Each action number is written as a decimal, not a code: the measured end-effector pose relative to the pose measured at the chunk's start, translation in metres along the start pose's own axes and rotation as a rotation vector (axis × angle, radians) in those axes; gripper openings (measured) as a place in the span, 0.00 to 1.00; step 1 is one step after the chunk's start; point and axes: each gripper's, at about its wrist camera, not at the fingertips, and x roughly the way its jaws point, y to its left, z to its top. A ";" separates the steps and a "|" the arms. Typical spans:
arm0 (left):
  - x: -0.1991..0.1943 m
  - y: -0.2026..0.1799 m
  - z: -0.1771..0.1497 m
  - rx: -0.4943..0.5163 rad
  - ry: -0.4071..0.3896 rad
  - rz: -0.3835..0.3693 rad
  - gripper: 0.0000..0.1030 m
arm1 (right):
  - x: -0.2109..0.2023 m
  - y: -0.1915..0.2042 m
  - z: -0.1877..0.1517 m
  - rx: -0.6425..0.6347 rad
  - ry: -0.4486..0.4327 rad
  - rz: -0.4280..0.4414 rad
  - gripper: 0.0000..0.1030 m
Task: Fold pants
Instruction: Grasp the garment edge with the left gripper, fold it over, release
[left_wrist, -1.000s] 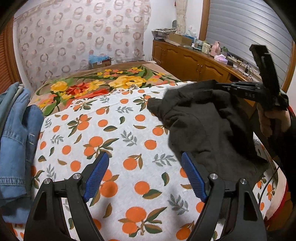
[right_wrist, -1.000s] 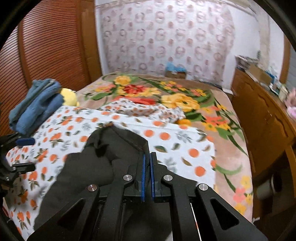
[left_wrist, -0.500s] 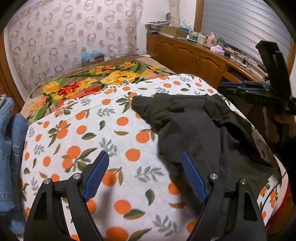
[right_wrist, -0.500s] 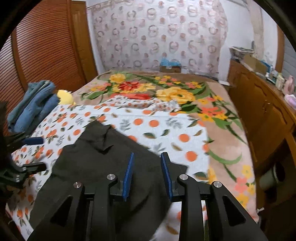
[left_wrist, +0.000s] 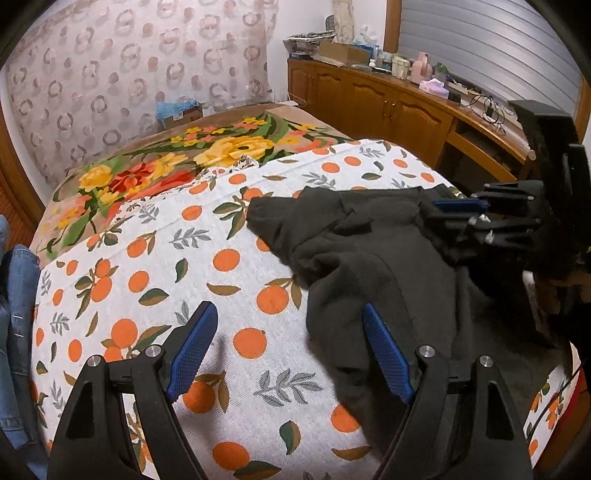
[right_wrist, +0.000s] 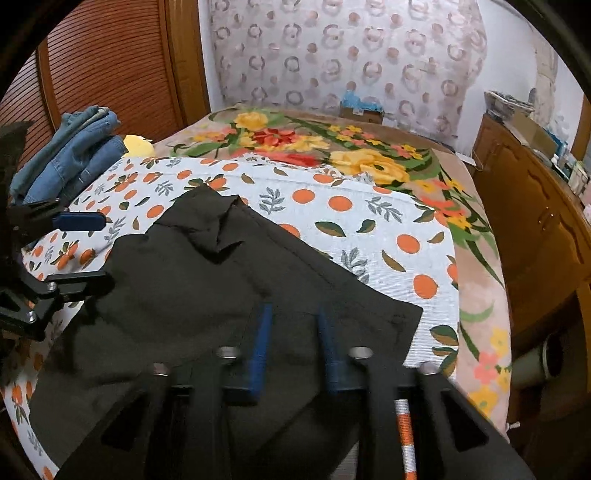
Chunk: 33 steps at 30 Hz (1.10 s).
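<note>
Dark charcoal pants (left_wrist: 373, 266) lie rumpled on the orange-print bedsheet (left_wrist: 155, 258); they also show in the right wrist view (right_wrist: 207, 273). My left gripper (left_wrist: 288, 332) is open and empty, its right pad just over the pants' left edge. My right gripper (right_wrist: 293, 317) is open and empty above the pants' near part. The right gripper also shows in the left wrist view (left_wrist: 458, 206), at the pants' far right side. The left gripper shows at the left edge of the right wrist view (right_wrist: 77, 251).
Folded blue jeans (right_wrist: 70, 155) lie at the bed's left side, by a yellow object (right_wrist: 138, 146). A floral blanket (left_wrist: 166, 170) covers the far bed. A wooden cabinet (left_wrist: 388, 103) with clutter runs along the right. A slatted wooden door (right_wrist: 110, 70) stands behind the jeans.
My right gripper has opened and let go of the pants, which dropped flat onto the bed. My left gripper stayed open and shifted toward the pants.
</note>
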 end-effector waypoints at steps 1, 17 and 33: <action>0.002 0.000 0.000 0.000 0.005 0.001 0.79 | -0.002 -0.002 0.001 -0.002 -0.008 -0.011 0.04; 0.004 0.002 0.009 -0.006 -0.014 0.011 0.79 | -0.036 -0.066 -0.009 0.227 -0.088 -0.127 0.12; 0.059 0.009 0.066 -0.005 0.040 -0.065 0.49 | -0.021 -0.063 -0.009 0.176 -0.015 -0.043 0.34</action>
